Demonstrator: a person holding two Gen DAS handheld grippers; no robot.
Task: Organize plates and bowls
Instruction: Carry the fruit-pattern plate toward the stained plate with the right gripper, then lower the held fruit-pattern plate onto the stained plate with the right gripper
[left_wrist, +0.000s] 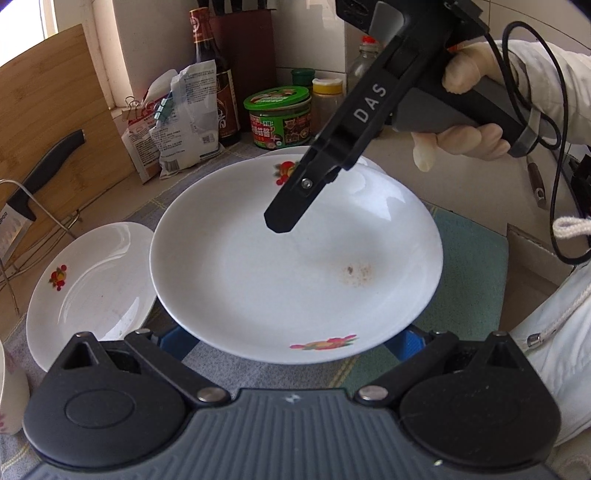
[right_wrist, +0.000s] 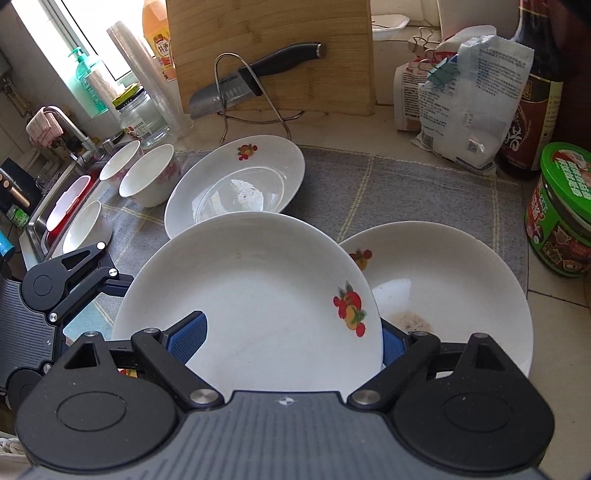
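Note:
A white plate (left_wrist: 295, 266) (right_wrist: 258, 288) with fruit prints and a small brown stain hangs above the mat. Its near rim lies over the spread fingers of my left gripper (left_wrist: 290, 339), and both blue pads sit under it. In the right wrist view the left gripper (right_wrist: 110, 280) reaches under the plate's left side. My right gripper (right_wrist: 291, 341) (left_wrist: 280, 221) stands wide and straddles the rim, one pad over the plate's inside and the other behind its edge. Two more plates lie on the mat, one beyond (right_wrist: 236, 184) (left_wrist: 88, 291) and a stained one at the right (right_wrist: 450, 280). Three bowls (right_wrist: 147, 181) stand at the left.
A cutting board (right_wrist: 273, 55) and a knife (right_wrist: 240, 85) on a wire rack stand at the back. Paper bags (right_wrist: 461, 96), a dark bottle (right_wrist: 535, 103) and a green jar (right_wrist: 561, 221) crowd the right. A sink (right_wrist: 48, 218) lies at the left. A gloved hand (left_wrist: 469, 144) holds the right gripper.

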